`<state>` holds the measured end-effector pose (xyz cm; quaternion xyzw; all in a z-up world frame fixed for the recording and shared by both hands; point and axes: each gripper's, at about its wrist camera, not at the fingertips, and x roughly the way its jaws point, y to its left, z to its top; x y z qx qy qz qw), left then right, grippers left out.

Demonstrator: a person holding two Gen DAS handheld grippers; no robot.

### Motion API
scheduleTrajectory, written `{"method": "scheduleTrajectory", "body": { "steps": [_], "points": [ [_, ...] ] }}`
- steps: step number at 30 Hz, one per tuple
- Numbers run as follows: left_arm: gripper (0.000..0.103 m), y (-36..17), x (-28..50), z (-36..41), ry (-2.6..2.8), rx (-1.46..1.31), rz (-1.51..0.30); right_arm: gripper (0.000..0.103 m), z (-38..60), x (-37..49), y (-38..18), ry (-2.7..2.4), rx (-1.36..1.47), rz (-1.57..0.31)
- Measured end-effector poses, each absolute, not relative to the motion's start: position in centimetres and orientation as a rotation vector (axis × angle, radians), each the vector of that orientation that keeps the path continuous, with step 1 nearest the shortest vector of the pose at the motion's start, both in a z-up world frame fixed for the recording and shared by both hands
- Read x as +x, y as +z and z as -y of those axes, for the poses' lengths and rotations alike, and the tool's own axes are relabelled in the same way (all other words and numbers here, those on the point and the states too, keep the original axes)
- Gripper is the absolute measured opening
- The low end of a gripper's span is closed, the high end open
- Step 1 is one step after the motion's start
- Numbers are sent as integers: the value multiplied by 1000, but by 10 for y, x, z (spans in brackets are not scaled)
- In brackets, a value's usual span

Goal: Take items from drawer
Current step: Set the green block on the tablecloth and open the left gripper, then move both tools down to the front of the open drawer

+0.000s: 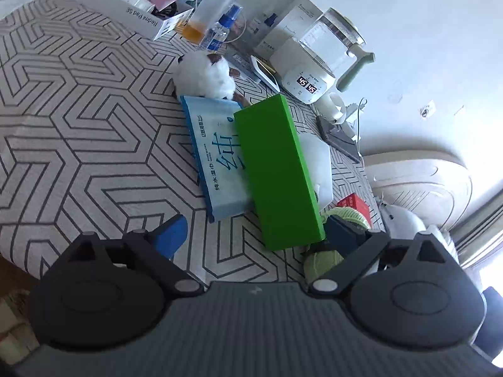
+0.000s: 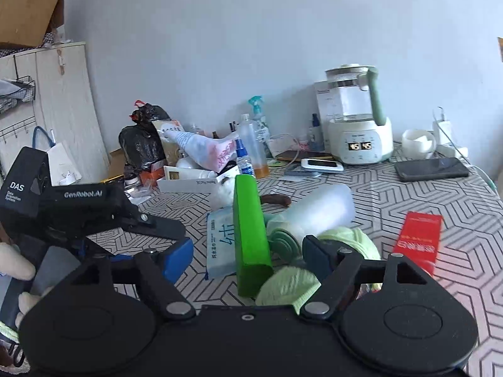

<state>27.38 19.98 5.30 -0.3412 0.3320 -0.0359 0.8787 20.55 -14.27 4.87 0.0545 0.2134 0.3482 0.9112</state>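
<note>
Green box (image 1: 278, 172) lies flat on the patterned table (image 1: 78, 125), its long side overlapping one blue wet-wipe pack (image 1: 217, 154). From the left wrist view, the box's near end sits between the two fingers of the left gripper (image 1: 254, 235), closer to the dark right finger than to the blue-tipped left one; the fingers stand spread wide and grip nothing. From the right wrist view, the right gripper (image 2: 248, 256) likewise has its fingers held wide apart, with the box's near end (image 2: 251, 238) between them, untouched. Pale green yarn (image 2: 289, 284) lies just beside the box, against the right finger. One frosted bottle (image 2: 317, 210) lies on its side behind the yarn. One red packet (image 2: 418, 235) lies apart, to the right. One kettle (image 2: 360, 116) stands near the wall, and one dark phone (image 2: 430, 168) lies flat to its right.
</note>
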Motion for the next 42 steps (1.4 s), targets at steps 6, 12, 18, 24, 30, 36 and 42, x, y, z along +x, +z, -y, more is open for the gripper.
{"method": "scheduleTrajectory", "body": {
  "steps": [6, 12, 18, 24, 30, 36, 42],
  "points": [
    [98, 55, 262, -167, -106, -484, -707, 81, 170, 166, 35, 618, 127, -392],
    [98, 44, 243, -112, -242, -250, -726, 82, 182, 173, 15, 489, 37, -462],
    [98, 26, 241, -97, -241, -277, -767, 75, 183, 201, -5, 440, 23, -454],
    [98, 17, 219, -89, -213, -179, -797, 75, 203, 177, -1, 468, 107, -401],
    [102, -13, 202, -73, -277, -179, -870, 92, 233, 126, -61, 625, 113, -722],
    [102, -122, 227, 1, -369, -28, -1160, 92, 261, 121, -184, 422, 90, -1229],
    [99, -214, 238, 39, -349, 94, -1379, 90, 257, 129, -242, 348, 15, -1362]
  ]
}}
